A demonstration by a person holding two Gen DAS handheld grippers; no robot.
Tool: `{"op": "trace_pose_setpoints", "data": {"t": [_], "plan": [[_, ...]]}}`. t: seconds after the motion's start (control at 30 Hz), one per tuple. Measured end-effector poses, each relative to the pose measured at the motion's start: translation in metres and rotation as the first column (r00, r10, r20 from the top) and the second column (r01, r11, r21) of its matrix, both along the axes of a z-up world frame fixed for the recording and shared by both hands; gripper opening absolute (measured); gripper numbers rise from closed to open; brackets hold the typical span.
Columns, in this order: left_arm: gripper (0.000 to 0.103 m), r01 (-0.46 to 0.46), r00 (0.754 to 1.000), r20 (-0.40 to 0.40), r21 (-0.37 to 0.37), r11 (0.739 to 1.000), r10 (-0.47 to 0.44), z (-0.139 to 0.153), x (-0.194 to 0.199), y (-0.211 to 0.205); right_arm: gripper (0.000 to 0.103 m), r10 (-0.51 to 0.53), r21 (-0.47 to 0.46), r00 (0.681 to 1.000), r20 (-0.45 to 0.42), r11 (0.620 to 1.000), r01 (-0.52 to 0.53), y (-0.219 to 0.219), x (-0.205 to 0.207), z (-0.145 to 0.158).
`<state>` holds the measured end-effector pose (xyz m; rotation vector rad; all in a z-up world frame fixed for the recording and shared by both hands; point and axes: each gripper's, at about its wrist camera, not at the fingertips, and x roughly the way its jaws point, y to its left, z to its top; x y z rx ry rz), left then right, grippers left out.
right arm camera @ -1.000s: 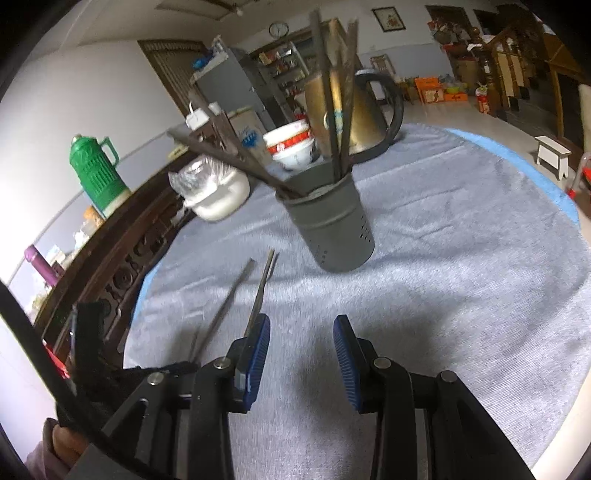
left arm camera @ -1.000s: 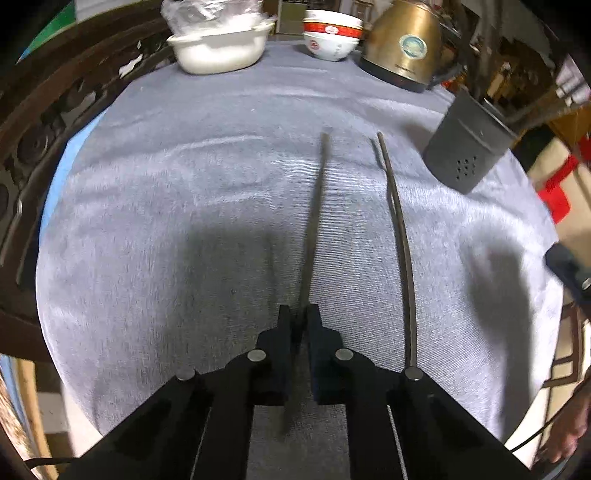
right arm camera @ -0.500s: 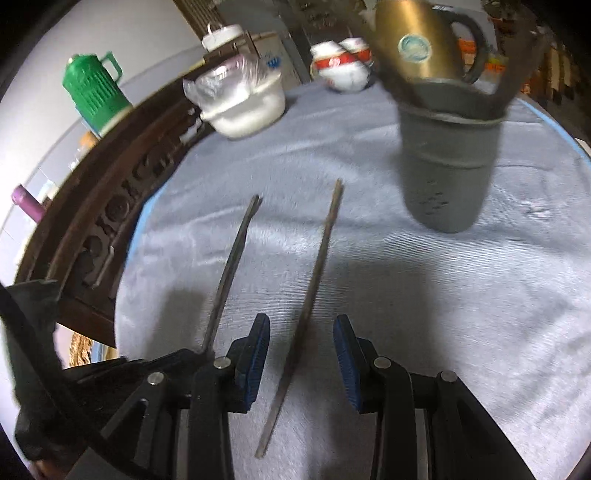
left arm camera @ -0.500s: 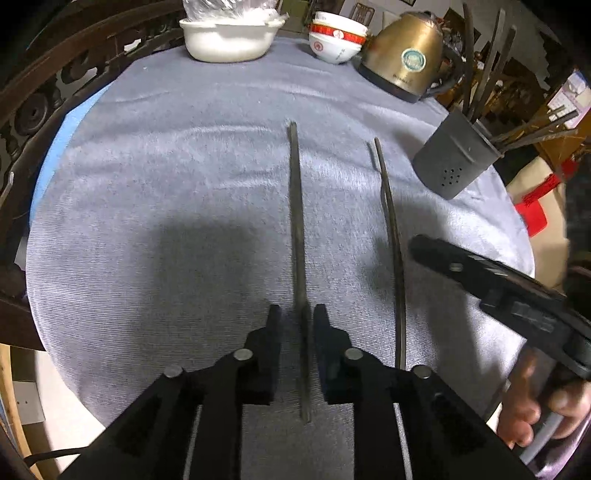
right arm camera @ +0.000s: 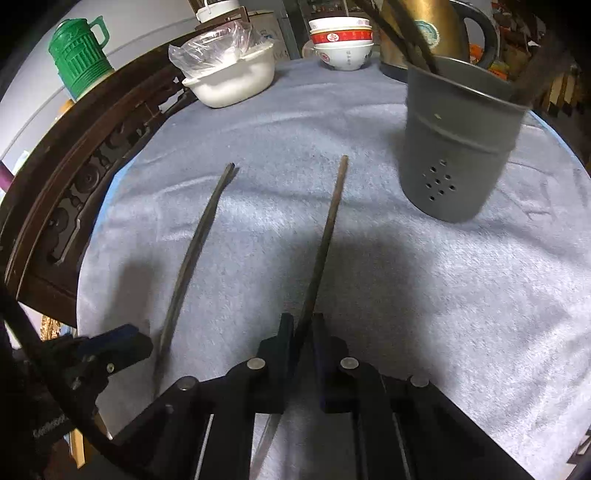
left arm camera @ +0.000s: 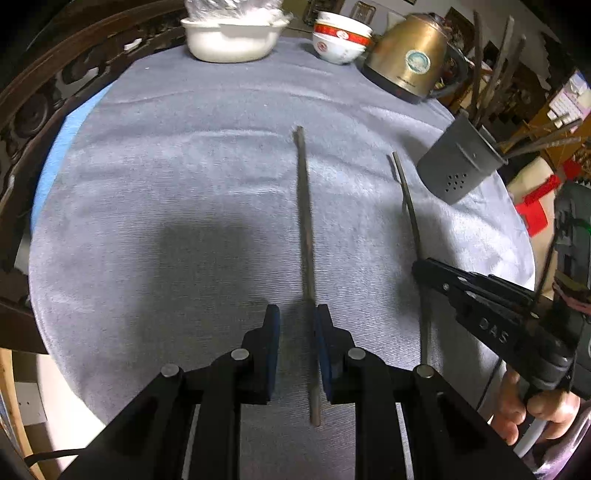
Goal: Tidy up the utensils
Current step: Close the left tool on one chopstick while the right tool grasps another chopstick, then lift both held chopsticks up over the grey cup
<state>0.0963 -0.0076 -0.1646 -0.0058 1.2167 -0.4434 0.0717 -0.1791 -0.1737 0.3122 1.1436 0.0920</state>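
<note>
Two pairs of dark chopsticks lie on the grey cloth. In the left wrist view one pair (left arm camera: pixel 305 221) runs between the fingers of my left gripper (left arm camera: pixel 296 320), which is open around it. The other pair (left arm camera: pixel 408 199) lies to the right and reaches my right gripper (left arm camera: pixel 424 267). In the right wrist view my right gripper (right arm camera: pixel 302 326) is shut on that pair (right arm camera: pixel 327 229). The left pair (right arm camera: pixel 195 251) lies beside it, with the left gripper (right arm camera: pixel 125 341) at its near end. A grey holder (right arm camera: pixel 458 147) with several chopsticks stands at the right; it also shows in the left wrist view (left arm camera: pixel 460 162).
A white dish (left arm camera: pixel 232 35) covered in plastic, stacked red-rimmed bowls (left arm camera: pixel 341 40) and a gold kettle (left arm camera: pixel 410 62) stand at the table's far edge. A carved dark wooden chair back (right arm camera: pixel 74 177) curves along the left. A green flask (right arm camera: pixel 79 55) stands behind it.
My left gripper has let go of its chopsticks and opened. My right gripper has come down to the other pair and shut on it.
</note>
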Motion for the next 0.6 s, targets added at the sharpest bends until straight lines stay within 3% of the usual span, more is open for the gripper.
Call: {"op": "trace_pose_setpoints", "data": {"t": [0.23, 0.3, 0.6], "plan": [[0.019, 0.026, 1.0, 0.0, 0.011, 1.0, -0.026, -0.008, 0.012, -0.018, 0.009, 0.002, 0.04, 1.0, -0.021, 0.999, -0.001, -0.023, -0.03, 0.001], [0.006, 0.024, 1.0, -0.002, 0.002, 1.0, -0.024, -0.01, 0.015, -0.018, 0.009, 0.001, 0.048, 1.0, -0.023, 0.999, 0.0, -0.028, -0.04, 0.001], [0.006, 0.102, 0.995, 0.008, -0.017, 0.995, -0.102, -0.012, -0.008, -0.029, 0.011, -0.003, 0.091, 1.0, -0.021, 0.996, 0.005, -0.035, -0.038, 0.003]]}}
